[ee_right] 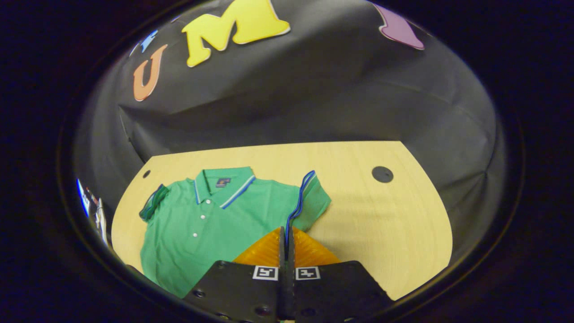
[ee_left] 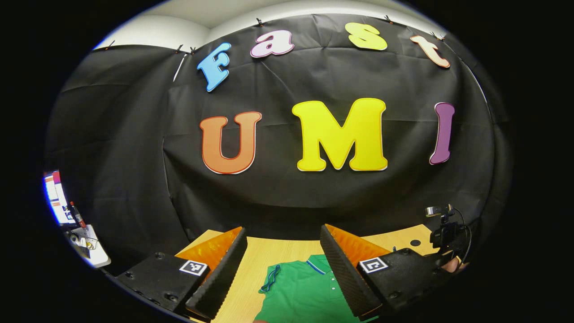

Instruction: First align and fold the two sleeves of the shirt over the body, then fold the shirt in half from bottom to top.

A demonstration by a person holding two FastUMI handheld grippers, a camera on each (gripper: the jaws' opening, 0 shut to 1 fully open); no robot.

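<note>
Left gripper (ee_left: 282, 264): wide open, empty, above shirt (ee_left: 305, 291) collar.
Right gripper (ee_right: 285, 235): closed, pinching the sleeve (ee_right: 309, 197) edge at 12 o'clock.
Table (ee_right: 381, 224): right gripper view shows the whole shirt.

We see a green short-sleeved polo shirt (ee_right: 215, 215) with white buttons, blue-and-white stripes along its collar (ee_right: 224, 181), and blue trim edging each sleeve cuff (ee_right: 299, 197). It lies on a pale wooden desk (ee_right: 381, 224) with light grain and a round black hole cover (ee_right: 382, 174).
</note>
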